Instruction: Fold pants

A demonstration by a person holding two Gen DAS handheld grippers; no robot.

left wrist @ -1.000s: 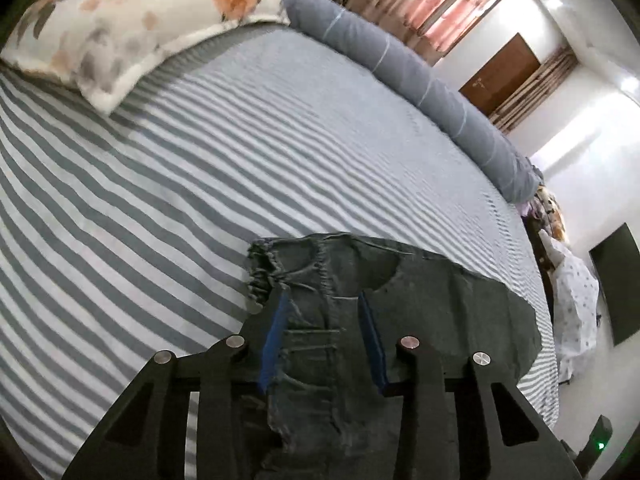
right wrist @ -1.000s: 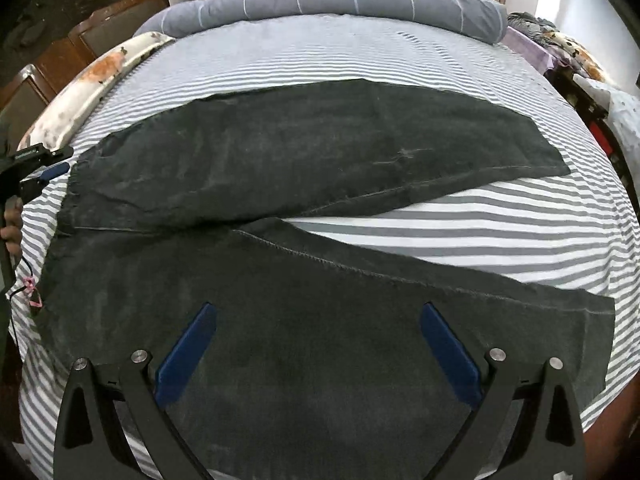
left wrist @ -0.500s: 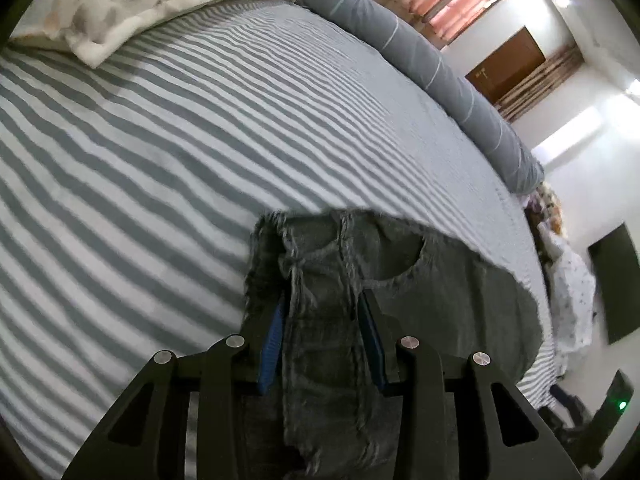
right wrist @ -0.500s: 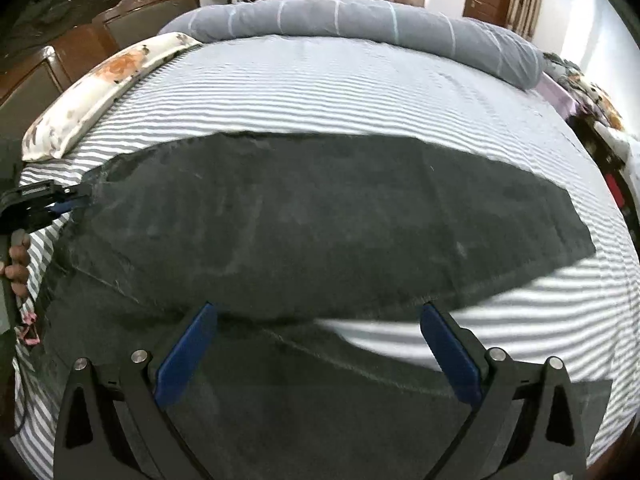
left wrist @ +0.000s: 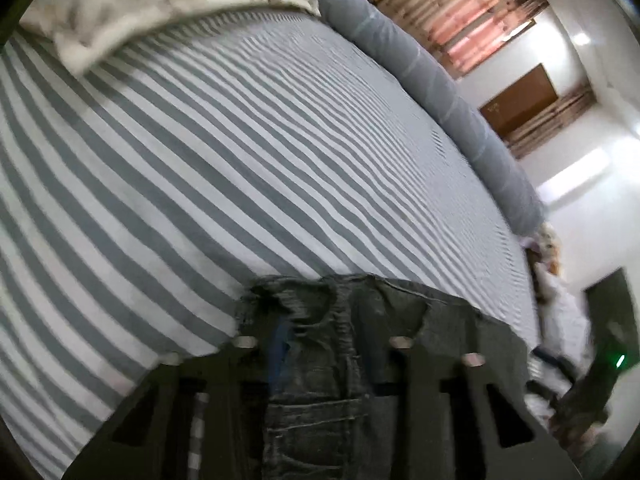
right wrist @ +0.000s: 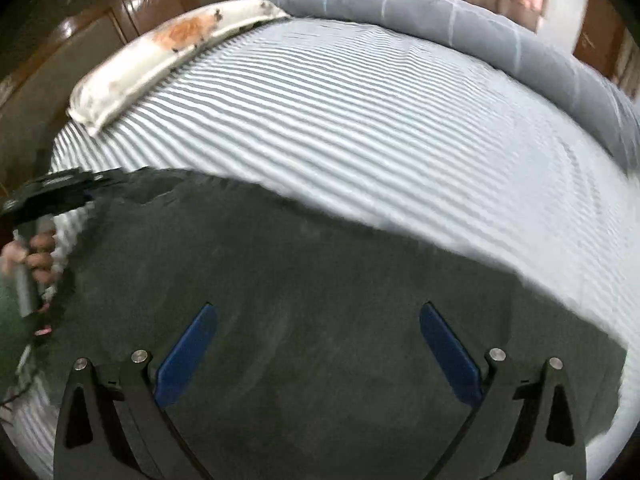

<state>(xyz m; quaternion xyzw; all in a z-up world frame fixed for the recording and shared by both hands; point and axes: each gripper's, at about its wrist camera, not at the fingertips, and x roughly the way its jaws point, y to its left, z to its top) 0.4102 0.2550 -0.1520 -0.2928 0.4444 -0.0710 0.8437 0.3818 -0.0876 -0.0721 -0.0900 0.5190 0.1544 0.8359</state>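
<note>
Dark grey denim pants (right wrist: 320,300) lie on the striped bed, one leg drawn over the other toward the near side. My left gripper (left wrist: 324,344) is shut on the bunched waistband (left wrist: 316,312) of the pants and holds it just above the sheet; it also shows at the left edge of the right wrist view (right wrist: 60,192). My right gripper (right wrist: 316,348) is open wide and empty, hovering above the pants' leg fabric, its blue pads (right wrist: 188,352) apart.
The grey-and-white striped bed sheet (left wrist: 240,152) spreads beyond the pants. A floral pillow (right wrist: 168,64) and a long grey bolster (right wrist: 460,28) lie along the far sides. A wooden headboard (right wrist: 120,16) stands at the left.
My left gripper has pulled the waistband toward the near side, so the far leg has slid over the near one. The right gripper has lifted and stays open.
</note>
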